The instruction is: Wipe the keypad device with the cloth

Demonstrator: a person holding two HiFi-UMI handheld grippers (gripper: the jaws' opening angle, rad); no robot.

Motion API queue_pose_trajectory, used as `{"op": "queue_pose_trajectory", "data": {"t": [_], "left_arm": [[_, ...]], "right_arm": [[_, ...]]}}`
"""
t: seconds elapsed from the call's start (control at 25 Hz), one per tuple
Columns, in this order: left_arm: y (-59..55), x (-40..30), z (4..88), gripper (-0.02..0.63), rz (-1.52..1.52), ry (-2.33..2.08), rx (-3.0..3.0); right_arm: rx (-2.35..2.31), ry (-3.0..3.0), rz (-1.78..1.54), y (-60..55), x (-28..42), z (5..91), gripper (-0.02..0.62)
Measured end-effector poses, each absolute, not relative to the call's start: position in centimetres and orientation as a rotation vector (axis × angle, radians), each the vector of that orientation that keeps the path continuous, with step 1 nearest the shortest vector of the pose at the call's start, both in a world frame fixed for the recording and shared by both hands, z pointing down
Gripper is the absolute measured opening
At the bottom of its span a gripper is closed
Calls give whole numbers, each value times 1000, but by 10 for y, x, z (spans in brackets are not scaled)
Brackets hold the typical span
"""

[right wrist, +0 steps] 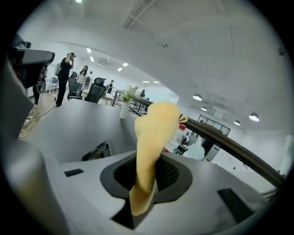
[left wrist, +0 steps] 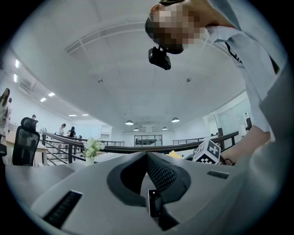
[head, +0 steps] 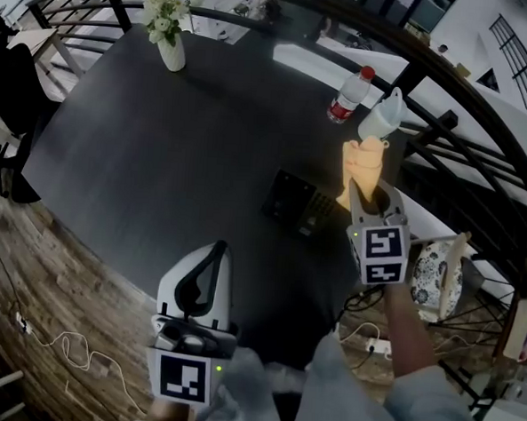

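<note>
Near the right edge of the dark bench (head: 142,153), the right gripper (head: 367,201) pinches a yellow cloth (head: 362,167), holding it upright just beside the keypad device (head: 298,203), seemingly poised to wipe. The left gripper (head: 211,260) hangs closed on nothing, clear of the work. A flower vase (head: 171,48) and bottle (head: 349,96) stand far back; railings (head: 450,74) ring the bright office.

A yellow cloth (right wrist: 154,137) is clamped between the right gripper (right wrist: 146,183) jaws; the keypad device (right wrist: 96,151) is seen left.
</note>
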State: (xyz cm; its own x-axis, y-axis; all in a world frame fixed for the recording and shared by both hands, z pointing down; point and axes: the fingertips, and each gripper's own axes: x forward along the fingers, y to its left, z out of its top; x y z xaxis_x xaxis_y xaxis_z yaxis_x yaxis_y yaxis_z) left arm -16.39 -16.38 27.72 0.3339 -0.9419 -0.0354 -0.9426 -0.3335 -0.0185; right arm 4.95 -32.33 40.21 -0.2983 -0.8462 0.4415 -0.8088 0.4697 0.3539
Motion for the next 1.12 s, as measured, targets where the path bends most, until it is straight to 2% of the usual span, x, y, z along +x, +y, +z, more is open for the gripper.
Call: {"op": "queue_pose_trajectory", "data": {"t": [0.76, 1.12], "left_arm": [[-164, -168, 280, 12, 18, 1830, -2520], [-163, -169, 280, 12, 1, 1836, -2523]], "right_arm": [[692, -2059, -610, -367, -45, 435, 71], [337, -1943, -715, -358, -72, 466, 71]]}}
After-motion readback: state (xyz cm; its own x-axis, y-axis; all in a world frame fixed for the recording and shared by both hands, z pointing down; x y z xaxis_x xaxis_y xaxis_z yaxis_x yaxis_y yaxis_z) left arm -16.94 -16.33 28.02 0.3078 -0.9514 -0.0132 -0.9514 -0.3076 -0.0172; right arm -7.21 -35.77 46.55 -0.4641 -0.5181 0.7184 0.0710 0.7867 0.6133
